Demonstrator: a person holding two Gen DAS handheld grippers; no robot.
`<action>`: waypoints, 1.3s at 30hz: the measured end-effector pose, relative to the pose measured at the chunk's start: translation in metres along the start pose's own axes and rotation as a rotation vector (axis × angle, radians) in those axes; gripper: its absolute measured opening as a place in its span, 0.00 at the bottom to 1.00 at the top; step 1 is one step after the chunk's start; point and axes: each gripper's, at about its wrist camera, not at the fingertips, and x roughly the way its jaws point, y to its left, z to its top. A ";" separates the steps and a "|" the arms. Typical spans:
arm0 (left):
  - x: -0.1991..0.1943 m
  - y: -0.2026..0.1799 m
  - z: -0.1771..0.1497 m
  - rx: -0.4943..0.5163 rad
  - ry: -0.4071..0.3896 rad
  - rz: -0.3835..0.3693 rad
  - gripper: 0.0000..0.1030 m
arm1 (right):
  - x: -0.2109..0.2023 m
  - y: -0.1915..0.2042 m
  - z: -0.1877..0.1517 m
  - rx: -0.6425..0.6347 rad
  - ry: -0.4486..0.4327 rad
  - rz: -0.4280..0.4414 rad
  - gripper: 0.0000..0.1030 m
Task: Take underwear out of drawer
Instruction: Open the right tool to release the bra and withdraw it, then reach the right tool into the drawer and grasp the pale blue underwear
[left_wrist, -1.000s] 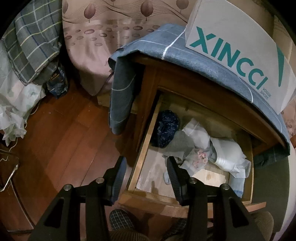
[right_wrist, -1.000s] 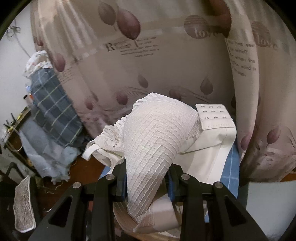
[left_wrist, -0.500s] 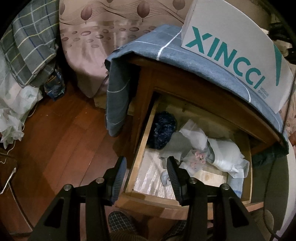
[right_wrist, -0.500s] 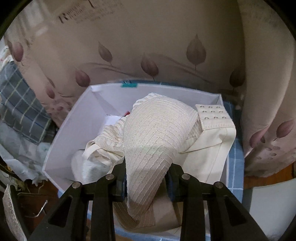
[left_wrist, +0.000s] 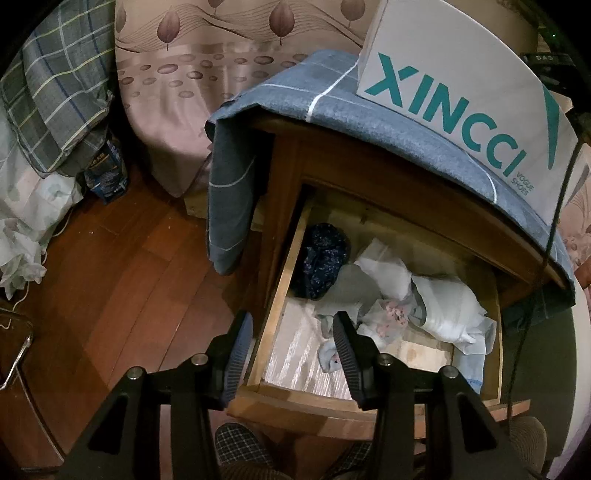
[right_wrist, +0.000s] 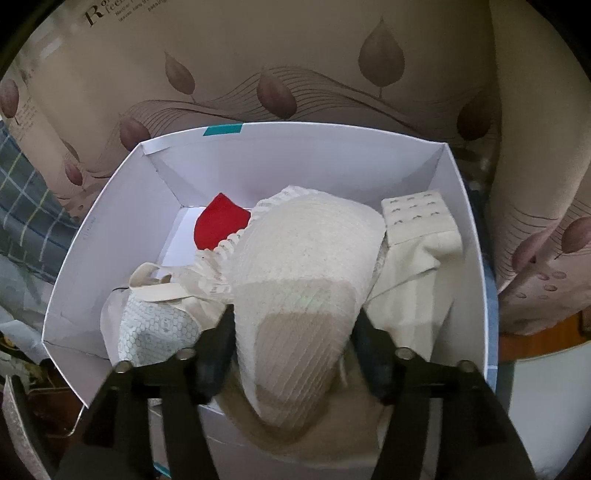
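Observation:
In the left wrist view the wooden drawer (left_wrist: 280, 291) stands pulled open under the nightstand, holding a dark blue bundle (left_wrist: 325, 266), grey and white garments (left_wrist: 447, 310) and a small floral piece (left_wrist: 391, 314). My left gripper (left_wrist: 291, 350) is open and empty above the drawer's front left corner. In the right wrist view my right gripper (right_wrist: 295, 339) has its fingers spread around a cream bra (right_wrist: 306, 266), which lies over the front rim and inside of the white shoe box (right_wrist: 110, 221). A red garment (right_wrist: 218, 225) and a patterned white one (right_wrist: 155, 328) lie in the box.
The shoe box (left_wrist: 461, 85) sits on a blue checked cloth (left_wrist: 236, 192) draped over the nightstand. A leaf-print bedspread (left_wrist: 177, 85) and plaid bedding (left_wrist: 55, 92) lie behind, with wooden floor (left_wrist: 110, 295) to the left. A slipper (left_wrist: 236, 446) is below.
My right gripper carried the bra down over the white box and its fingers have spread apart. The left gripper stayed open over the drawer, drifting slightly.

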 end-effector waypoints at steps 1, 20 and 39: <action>0.001 -0.001 -0.001 0.001 0.002 0.000 0.45 | -0.004 0.000 -0.001 0.000 -0.001 0.003 0.61; 0.000 -0.003 -0.001 0.009 0.006 0.038 0.45 | -0.123 0.013 -0.099 -0.182 0.047 0.092 0.74; 0.000 -0.007 -0.002 0.010 0.006 0.045 0.45 | 0.050 -0.043 -0.241 0.010 0.538 0.087 0.74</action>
